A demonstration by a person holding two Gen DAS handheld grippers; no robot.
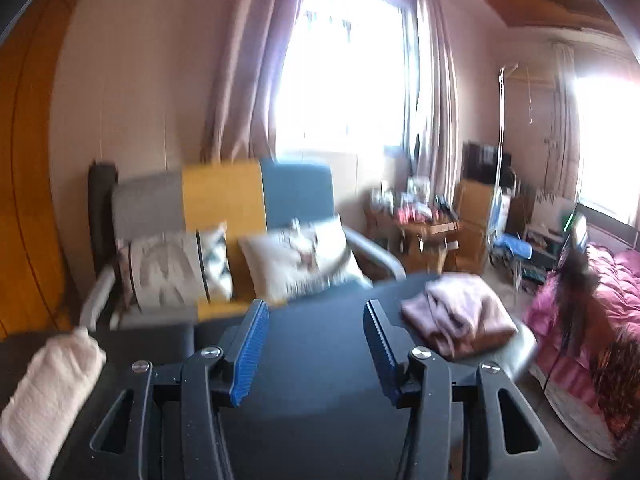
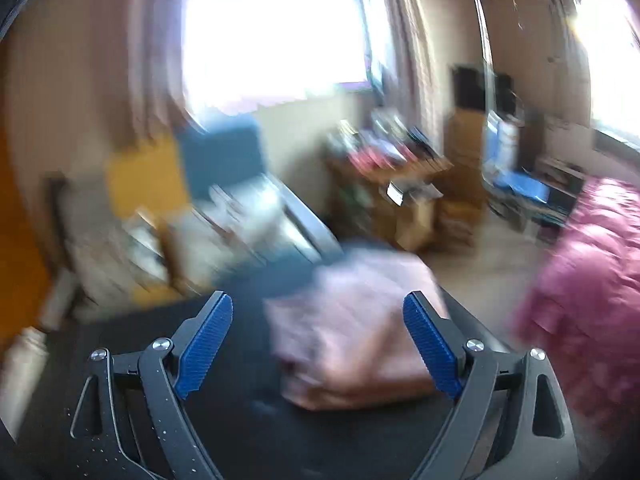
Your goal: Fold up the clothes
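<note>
Bright daylight is pouring through the tall curtained window [image 1: 344, 68]; a grey, yellow and blue sofa [image 1: 224, 200] is sitting against the beige wall [image 1: 132, 80], a pink quilted bed [image 1: 616, 292] lying opposite.

Right wrist view: motion blur is smearing the sofa [image 2: 168, 216] and the pink folded garment [image 2: 352, 332].
Cream towel [image 1: 48, 396]: lying at the tabletop's [image 1: 320, 360] left edge, its outline blurring.
Cluttered side table [image 1: 424, 220]: its items are showing too small to identify.

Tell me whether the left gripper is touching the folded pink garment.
Apart. The left wrist view shows the open left gripper with bare dark table between its fingers; the folded pink garment lies off to its right.
</note>
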